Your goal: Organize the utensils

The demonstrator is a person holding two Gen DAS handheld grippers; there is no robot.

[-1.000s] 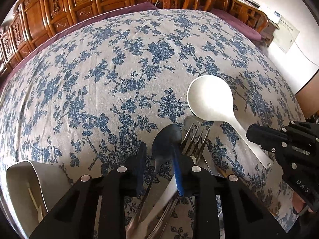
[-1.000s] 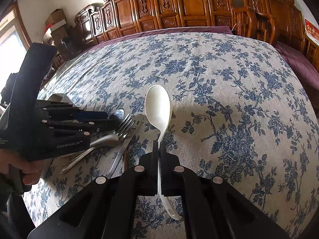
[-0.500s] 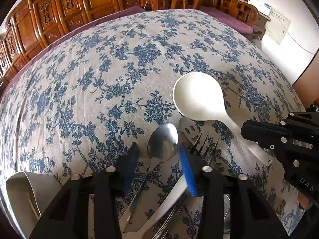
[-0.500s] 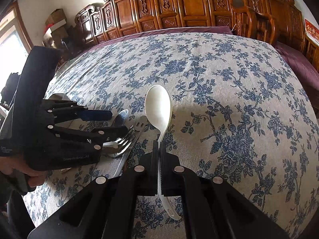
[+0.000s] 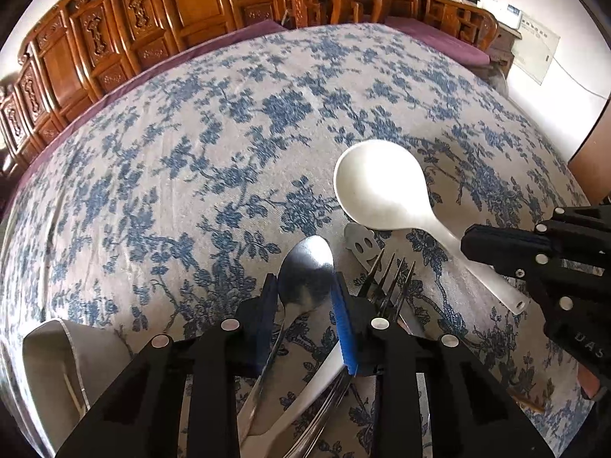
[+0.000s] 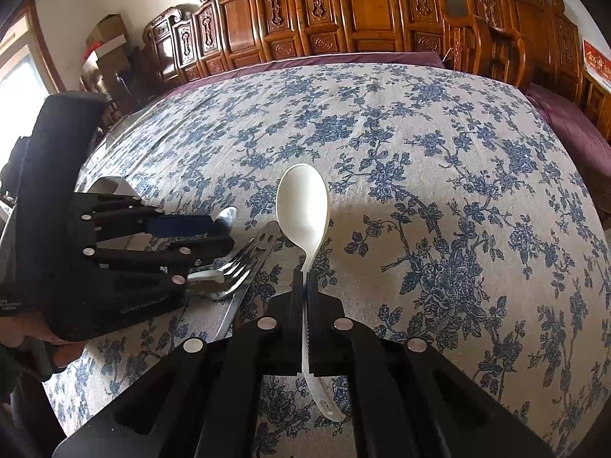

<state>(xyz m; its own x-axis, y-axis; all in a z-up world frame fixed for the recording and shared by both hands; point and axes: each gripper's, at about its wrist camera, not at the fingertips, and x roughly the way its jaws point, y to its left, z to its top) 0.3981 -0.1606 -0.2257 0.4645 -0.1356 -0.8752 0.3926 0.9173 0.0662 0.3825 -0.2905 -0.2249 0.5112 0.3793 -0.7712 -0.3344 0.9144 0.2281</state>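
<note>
Since a second ago, the left tool (image 5: 305,305) has been opened and drawn back around the steel spoon (image 5: 305,271).
Its fingers stand spread, the spoon's bowl lying between them on the surface (image 5: 191,152); a firm, centred pinch on the neck is advised. Right of the spoon, the white ladle (image 6: 301,210) is pinched by the right tool (image 6: 304,286).

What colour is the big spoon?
White, plain; the white spoon shows best in the right wrist view.
</note>
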